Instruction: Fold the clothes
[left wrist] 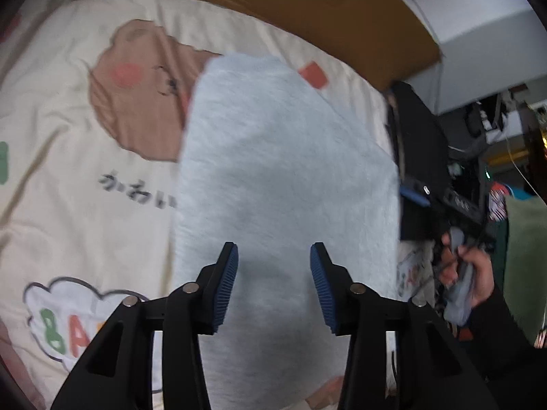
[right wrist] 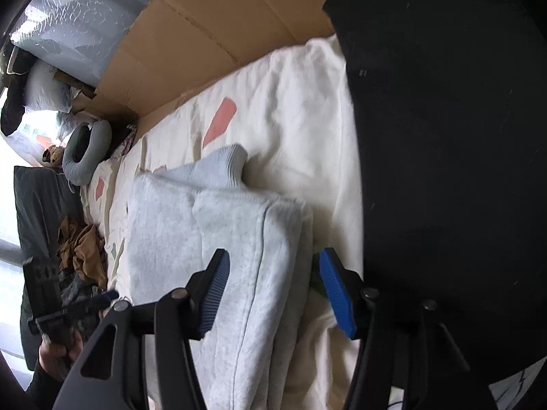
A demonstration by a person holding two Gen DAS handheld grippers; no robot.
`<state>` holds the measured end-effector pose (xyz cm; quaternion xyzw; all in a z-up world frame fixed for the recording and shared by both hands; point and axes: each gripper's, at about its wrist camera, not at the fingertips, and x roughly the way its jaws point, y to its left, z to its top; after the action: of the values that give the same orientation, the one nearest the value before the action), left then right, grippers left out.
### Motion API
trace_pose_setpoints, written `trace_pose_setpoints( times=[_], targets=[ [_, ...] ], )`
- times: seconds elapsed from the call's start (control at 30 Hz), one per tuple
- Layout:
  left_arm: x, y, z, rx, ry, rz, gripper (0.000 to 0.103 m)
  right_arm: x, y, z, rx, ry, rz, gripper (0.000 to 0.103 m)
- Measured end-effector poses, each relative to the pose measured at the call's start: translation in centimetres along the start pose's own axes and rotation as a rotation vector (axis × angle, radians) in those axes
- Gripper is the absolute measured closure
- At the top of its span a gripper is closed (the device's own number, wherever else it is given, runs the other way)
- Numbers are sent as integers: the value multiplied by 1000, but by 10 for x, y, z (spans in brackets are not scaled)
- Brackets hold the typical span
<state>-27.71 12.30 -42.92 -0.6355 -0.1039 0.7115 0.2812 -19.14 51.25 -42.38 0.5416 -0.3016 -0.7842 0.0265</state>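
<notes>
While the folded pale grey sweatshirt (left wrist: 283, 171) lies flat on the cream printed bedsheet (left wrist: 68, 143), the left gripper (left wrist: 274, 283) hangs above its near part with jaws spread and nothing between the blue pads. Judged from this, the fold is laid down and released, and the step in hand is to clear away without disturbing it. Across the garment, the right gripper (right wrist: 271, 290) stands likewise spread, straddling the sweatshirt's (right wrist: 212, 239) stacked right edge, pads apart from the cloth. A ribbed cuff (right wrist: 222, 164) pokes out at the far end. Recommended: lift both grippers straight off so no pad snags a layer, then tuck in the cuff and square the edge. Risk noted: the black garment (right wrist: 444, 136) hangs close on the right and could brush the stack.
</notes>
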Motion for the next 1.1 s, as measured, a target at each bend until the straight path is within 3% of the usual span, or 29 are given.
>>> trace_pose_setpoints(
  times=[0.27, 0.53, 0.67, 0.8, 1.1],
  targets=[
    [-1, 30, -23, -49, 10, 29, 47, 14, 7, -21, -37, 68, 8, 50],
    [13, 52, -26, -102, 15, -14, 47, 39, -1, -25, -26, 102, 13, 50],
    [14, 55, -19, -103, 2, -44, 47, 45, 1, -23, -25, 99, 23, 51],
    [17, 58, -6, -92, -23, -69, 47, 46, 5, -21, -41, 98, 17, 61],
    [24, 59, 18, -53, -35, -87, 47, 43, 21, -23, -118, 86, -50, 66]
  ],
)
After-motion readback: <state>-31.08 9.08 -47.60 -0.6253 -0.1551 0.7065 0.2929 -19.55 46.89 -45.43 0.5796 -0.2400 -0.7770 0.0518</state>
